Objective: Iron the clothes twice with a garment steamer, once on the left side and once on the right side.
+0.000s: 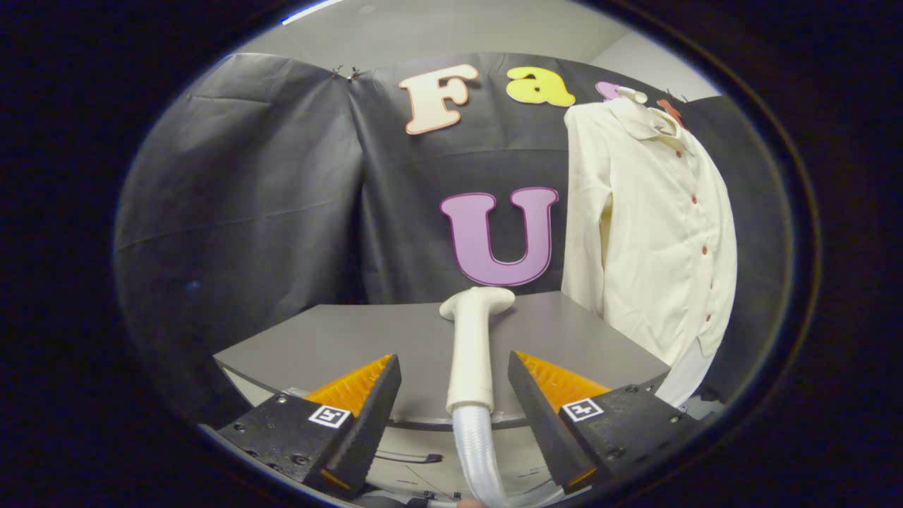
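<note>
One steamer (471,346) between spread tool (455,391) fingers, untouched, table (338,346) edge below, shirt (652,226) hanging beyond

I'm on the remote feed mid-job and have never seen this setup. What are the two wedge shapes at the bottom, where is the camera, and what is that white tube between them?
The camera rides on a hand-held two-finger gripper and looks forward along its fingers; the two wedges are those fingers. They stand open, one on each side of the garment steamer, with a gap on both sides, so nothing is held yet. The steamer is the white wand lying on the grey table, head pointing away, with its ribbed hose running down toward you. Beyond the table, off to one side, a cream button-up shirt hangs against the booth's black cloth wall. That shirt is the garment to be steamed.
</note>
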Available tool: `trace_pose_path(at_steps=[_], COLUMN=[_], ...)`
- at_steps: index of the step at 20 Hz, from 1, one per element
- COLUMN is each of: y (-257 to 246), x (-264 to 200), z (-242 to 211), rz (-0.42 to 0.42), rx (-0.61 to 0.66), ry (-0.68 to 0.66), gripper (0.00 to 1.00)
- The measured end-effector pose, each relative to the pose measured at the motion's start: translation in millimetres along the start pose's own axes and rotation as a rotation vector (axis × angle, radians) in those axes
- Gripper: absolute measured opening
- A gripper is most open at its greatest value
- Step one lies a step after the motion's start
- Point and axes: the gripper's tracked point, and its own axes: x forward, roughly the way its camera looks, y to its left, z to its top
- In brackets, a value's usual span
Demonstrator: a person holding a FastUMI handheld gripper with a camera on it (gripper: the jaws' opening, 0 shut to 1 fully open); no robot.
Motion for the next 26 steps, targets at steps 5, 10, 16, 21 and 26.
trace_pose_path(at_steps=[5, 10, 16, 21, 26], y=[-6.5, -7.8, -8.3, -5.1, -2.1], x=[34.4, 51.5, 50.1, 45.0, 18.0], z=[-2.9, -19.4, -14.5, -5.6, 20.6], rz=[-0.039, -0.066, -0.083, -0.013, 0.053], rx=[-0.031, -0.003, -0.007, 0.081, 0.045], ry=[0.049, 0.137, 0.112, 0.051, -0.084], gripper=[0.85, 0.62, 0.37, 0.34, 0.33])
